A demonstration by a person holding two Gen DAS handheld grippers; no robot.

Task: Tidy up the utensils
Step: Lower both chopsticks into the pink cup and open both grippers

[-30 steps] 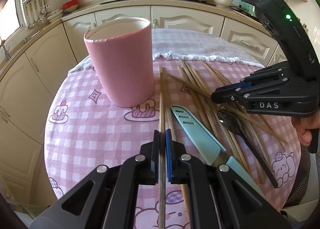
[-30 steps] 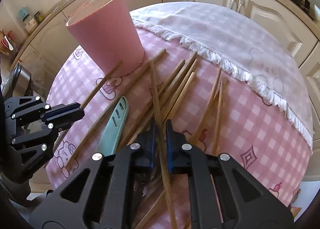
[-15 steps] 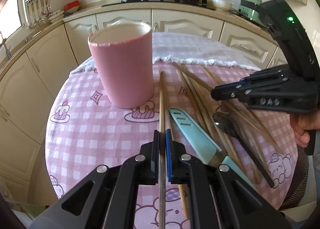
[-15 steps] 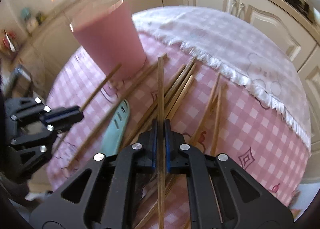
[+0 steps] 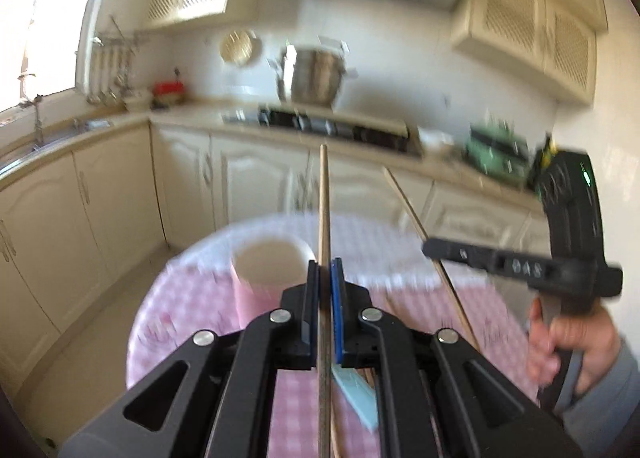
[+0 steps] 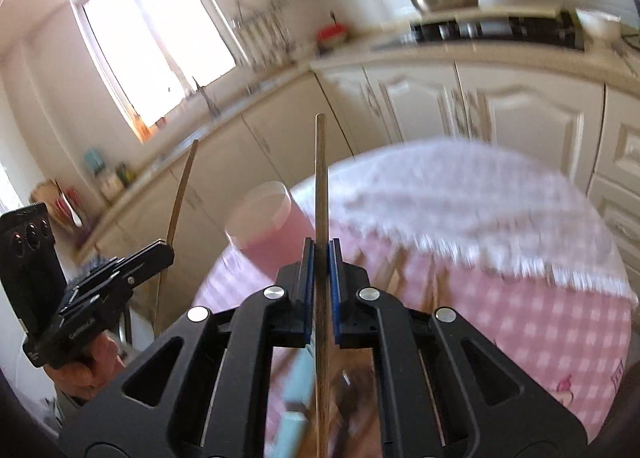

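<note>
Each gripper is clamped on one chopstick, both raised over the table.

The left gripper (image 5: 325,270) has its jaws nearly closed on a chopstick (image 5: 325,201) that runs straight out between the pads, its tip in open air in front of the cabinets (image 5: 256,181). The right gripper (image 6: 321,248) pinches a second chopstick (image 6: 321,177) the same way, pointing up and forward. In the left view the right gripper sits off to the right, apart from the left one. The pink cup (image 5: 268,274) stands on the checked tablecloth (image 5: 192,306) just left of the left gripper's tip, mouth open. More chopsticks and a teal knife (image 5: 356,390) lie on the cloth beneath the grippers, blurred. Room above the cup is free.
</note>
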